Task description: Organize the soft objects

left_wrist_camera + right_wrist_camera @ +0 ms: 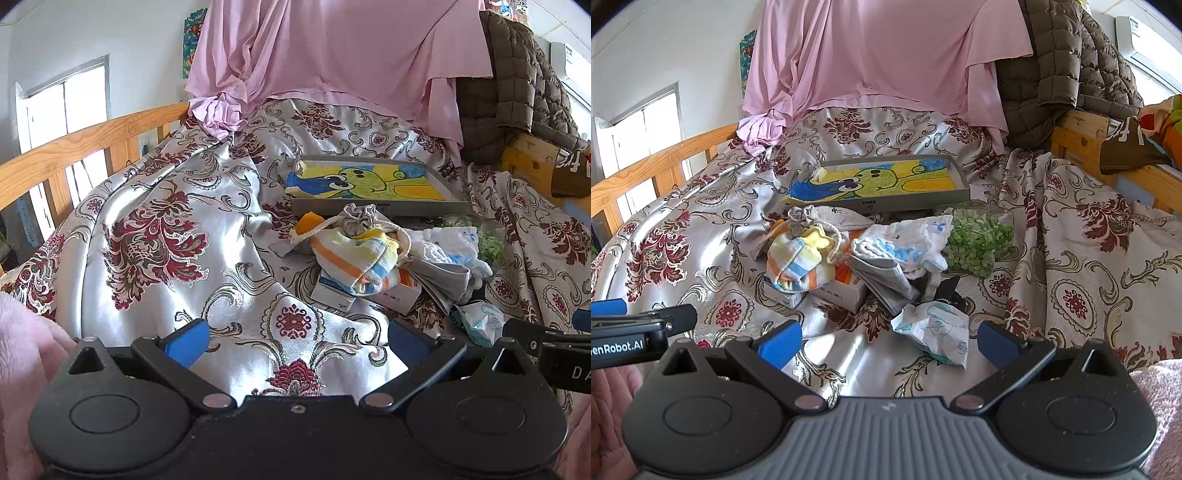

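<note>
A heap of soft things lies mid-bed on the patterned satin cover (155, 192). It holds a striped sock (354, 258) (794, 258), a grey drawstring pouch (356, 221) (809, 219), a white and blue cloth (905, 240) (447, 243), a folded grey cloth (882, 277) and a crumpled tissue packet (934, 332) (480, 321). My left gripper (299, 339) is open, low over bare cover to the left of the heap. My right gripper (890, 341) is open too, its jaws on either side of the tissue packet and apart from it.
A grey tray with a cartoon picture (886, 181) (373, 181) sits behind the heap. A bag of green pieces (979, 236) lies to the right. Small cartons (842, 291) lie under the socks. Pink sheet (879, 55), brown quilted jacket (1063, 70), wooden rail (74, 147).
</note>
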